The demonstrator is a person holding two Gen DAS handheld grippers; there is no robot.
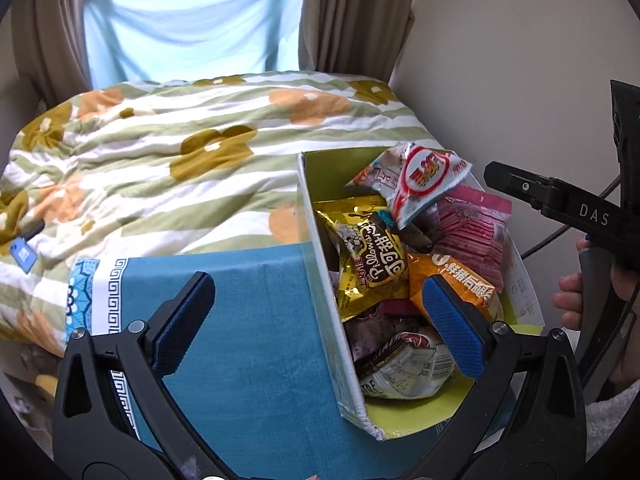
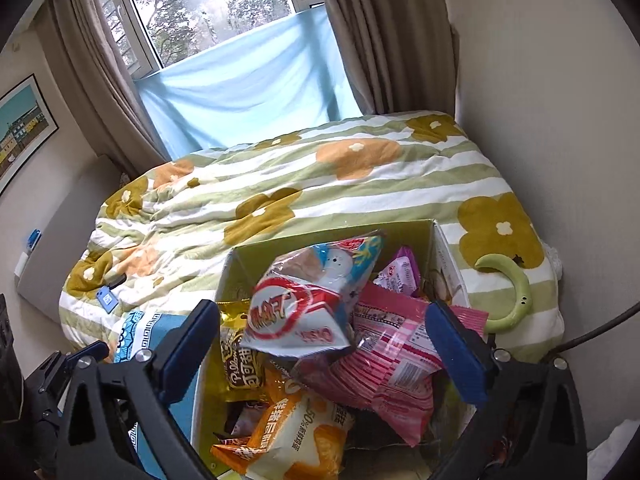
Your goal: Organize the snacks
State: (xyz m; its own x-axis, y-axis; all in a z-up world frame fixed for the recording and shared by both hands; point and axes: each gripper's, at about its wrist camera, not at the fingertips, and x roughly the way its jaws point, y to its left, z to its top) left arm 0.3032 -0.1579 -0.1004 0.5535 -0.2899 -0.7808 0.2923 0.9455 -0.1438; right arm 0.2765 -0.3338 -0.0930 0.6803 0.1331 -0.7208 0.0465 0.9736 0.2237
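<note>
An open cardboard box [image 1: 320,276] with a green inside stands on a blue cloth [image 1: 256,340] and holds several snack packets. On top lies a red-and-white packet [image 1: 428,178], also in the right wrist view [image 2: 304,304]. Beside it are a pink packet [image 2: 400,344], a gold-and-brown packet [image 1: 372,264] and an orange packet [image 2: 296,432]. My left gripper [image 1: 316,320] is open and empty, its jaws straddling the box's left wall. My right gripper [image 2: 324,348] is open and empty above the packets; its body shows at the right of the left wrist view [image 1: 560,204].
A bed with a flowered striped quilt [image 1: 180,152] lies behind the box. A green curved object [image 2: 516,296] and a small blue card [image 2: 106,300] lie on the quilt. A wall [image 1: 500,60] runs along the right, a curtained window [image 2: 208,4] at the back.
</note>
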